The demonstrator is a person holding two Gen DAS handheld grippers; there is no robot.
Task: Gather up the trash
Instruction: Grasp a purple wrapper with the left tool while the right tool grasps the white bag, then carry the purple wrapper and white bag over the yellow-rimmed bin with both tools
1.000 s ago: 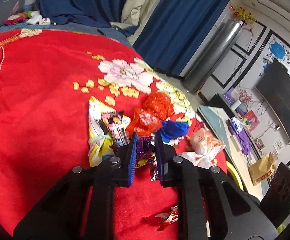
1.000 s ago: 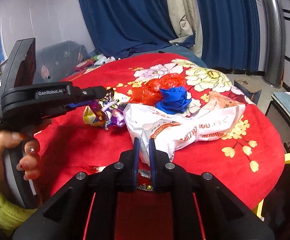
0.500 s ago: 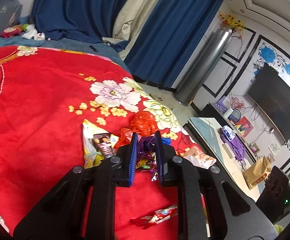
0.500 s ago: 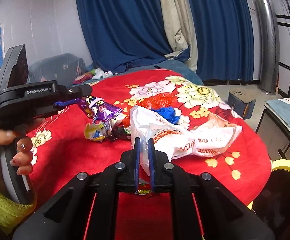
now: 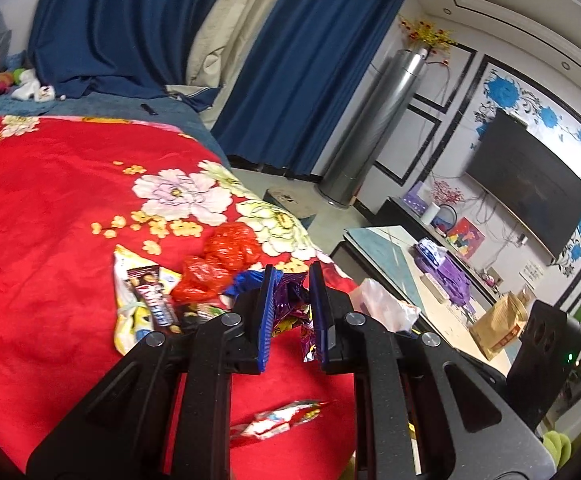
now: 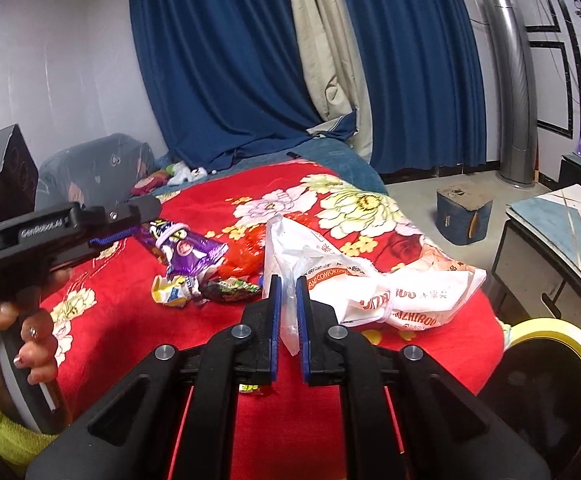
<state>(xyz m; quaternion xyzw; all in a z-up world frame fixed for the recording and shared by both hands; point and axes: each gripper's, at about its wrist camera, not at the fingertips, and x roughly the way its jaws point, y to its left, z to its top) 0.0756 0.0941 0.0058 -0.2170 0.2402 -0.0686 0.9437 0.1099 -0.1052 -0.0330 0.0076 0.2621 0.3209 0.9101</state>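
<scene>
While our right tongs (image 6: 286,312) pinch the rim of the white plastic bag (image 6: 374,280) to hold its mouth up near the bed's (image 6: 138,336) right edge, our left tongs (image 5: 292,312), clenched on a purple wrapper (image 6: 188,250), carry it above the red blanket toward that opening; more wrappers (image 5: 146,300) lie mid-bed.

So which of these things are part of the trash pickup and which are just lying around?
Part of the job:
purple wrapper in the left tongs
white plastic bag held by the right tongs
red plastic bag
yellow snack packet
red wrapper

Just lying about:
soft toys
TV
</scene>
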